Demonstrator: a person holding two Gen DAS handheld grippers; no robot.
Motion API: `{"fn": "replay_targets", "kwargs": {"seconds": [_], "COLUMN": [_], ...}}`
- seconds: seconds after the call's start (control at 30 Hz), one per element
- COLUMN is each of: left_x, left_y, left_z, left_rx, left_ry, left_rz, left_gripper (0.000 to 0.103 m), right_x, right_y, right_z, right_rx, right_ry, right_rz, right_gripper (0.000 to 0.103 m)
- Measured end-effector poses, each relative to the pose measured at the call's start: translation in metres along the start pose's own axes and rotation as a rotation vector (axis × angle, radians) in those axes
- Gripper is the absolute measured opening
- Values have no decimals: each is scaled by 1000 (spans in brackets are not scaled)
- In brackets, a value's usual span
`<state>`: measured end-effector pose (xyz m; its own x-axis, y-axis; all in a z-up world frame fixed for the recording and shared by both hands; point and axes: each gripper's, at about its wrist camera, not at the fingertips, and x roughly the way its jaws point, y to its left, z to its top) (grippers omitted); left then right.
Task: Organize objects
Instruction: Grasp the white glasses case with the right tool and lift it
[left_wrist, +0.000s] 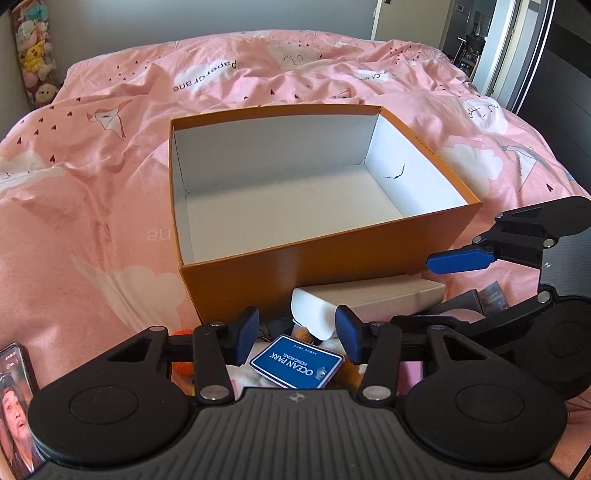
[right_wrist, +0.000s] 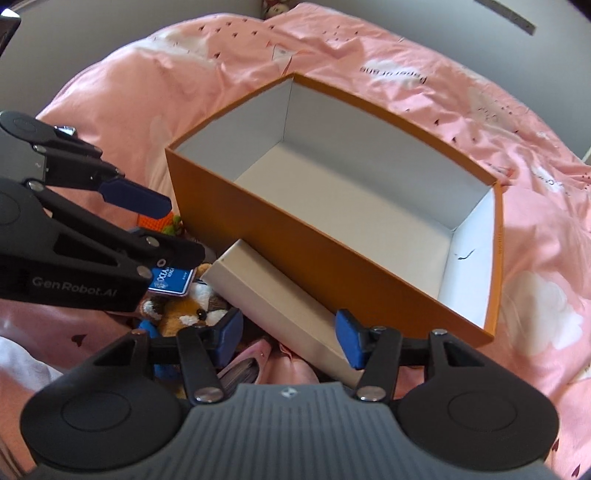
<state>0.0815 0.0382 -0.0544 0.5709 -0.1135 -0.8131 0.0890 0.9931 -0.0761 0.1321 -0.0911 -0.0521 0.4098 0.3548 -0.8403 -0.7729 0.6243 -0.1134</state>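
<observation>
Both tongs are standing wide, holding nothing: the left gripper (left_wrist: 297, 338) is hovering above the blue Ocean Park tag (left_wrist: 295, 367) of a plush red panda (right_wrist: 195, 314), while the right gripper (right_wrist: 288, 341) is hanging over a long white box (right_wrist: 273, 299). That white box is lying against the near wall of the open orange cardboard box (left_wrist: 325, 266), which is sitting on the pink duvet (left_wrist: 110, 206).

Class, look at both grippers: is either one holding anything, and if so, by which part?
Nothing is held. The left gripper is open above the blue tag, and the right gripper is open above the white box; neither one's fingers touch anything.
</observation>
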Motion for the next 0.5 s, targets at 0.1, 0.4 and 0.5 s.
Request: {"fn": "replay_targets", "kwargs": {"seconds": [0.1,0.4,0.5], "left_x": [7,23,25], "left_y": [6,21,26], "left_z": [2,5,5], "left_rx": [-21,-93,-105], "left_ry": [17,68,76], "left_rz": [-18,-60,-69], "left_gripper": [57,56,56], "right_x": [13,51,60], "right_y": [-2,-3,-3], "right_z": [6,11,10], "right_rx": [-22,-55,-64], "right_ry": [44,156,171], "right_rz": [28,52,46], "right_gripper": [58,64,65]}}
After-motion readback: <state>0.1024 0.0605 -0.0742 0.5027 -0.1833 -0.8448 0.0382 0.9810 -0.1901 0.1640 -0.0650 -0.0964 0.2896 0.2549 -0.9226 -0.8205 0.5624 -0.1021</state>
